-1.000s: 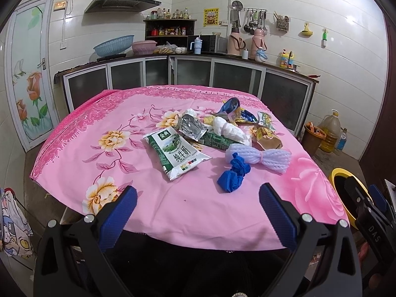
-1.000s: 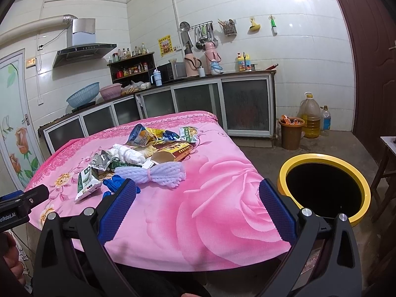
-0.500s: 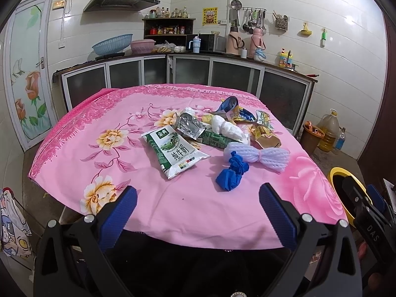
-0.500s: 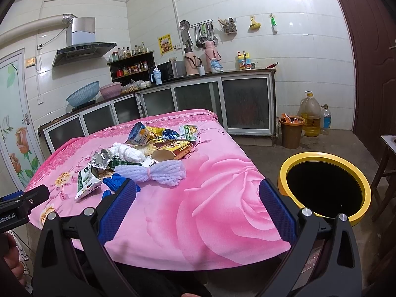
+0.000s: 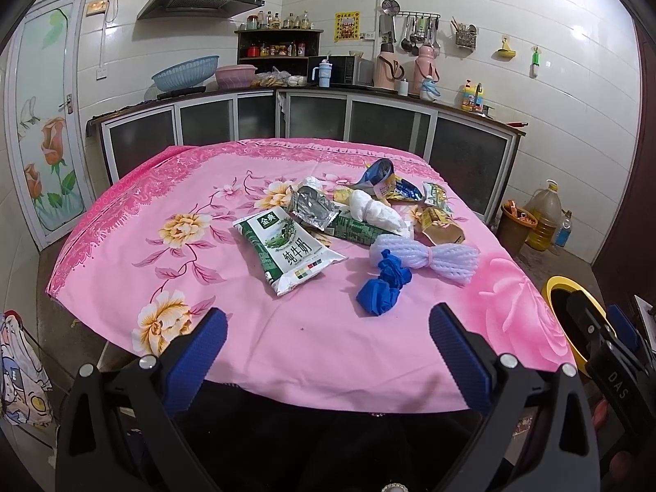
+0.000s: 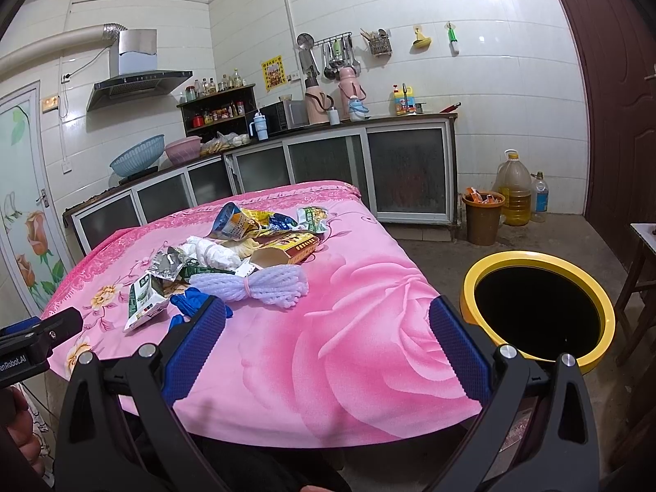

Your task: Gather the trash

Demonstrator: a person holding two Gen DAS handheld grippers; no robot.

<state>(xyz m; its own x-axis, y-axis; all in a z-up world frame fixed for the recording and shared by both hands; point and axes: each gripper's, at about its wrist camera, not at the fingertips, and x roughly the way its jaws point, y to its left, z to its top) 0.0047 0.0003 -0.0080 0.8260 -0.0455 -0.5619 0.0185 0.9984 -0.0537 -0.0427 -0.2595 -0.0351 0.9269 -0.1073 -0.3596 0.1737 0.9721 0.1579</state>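
Note:
Trash lies heaped on the pink flowered tablecloth (image 5: 164, 270): a green and white milk pouch (image 5: 287, 252), a crumpled blue glove (image 5: 383, 289), white foam netting (image 5: 426, 256), a silver wrapper (image 5: 313, 207), a white wad (image 5: 375, 211) and snack packets (image 5: 393, 182). My left gripper (image 5: 328, 344) hovers open at the table's near edge, short of the glove. My right gripper (image 6: 328, 340) is open too, over the cloth's big rose print (image 6: 369, 340), with the glove (image 6: 192, 305) and netting (image 6: 266, 285) ahead on its left. A yellow-rimmed black bin (image 6: 537, 309) stands on the floor to the right.
Kitchen cabinets (image 5: 369, 123) run behind the table. A small brown waste bin (image 6: 484, 223) and oil bottles (image 6: 514, 188) stand by the wall. A stool (image 6: 643, 262) is at the far right. A floral door (image 5: 45, 123) is on the left.
Both views have hardly shifted; the left gripper has crept slightly closer to the table. Both grippers stay open and no trash has moved.

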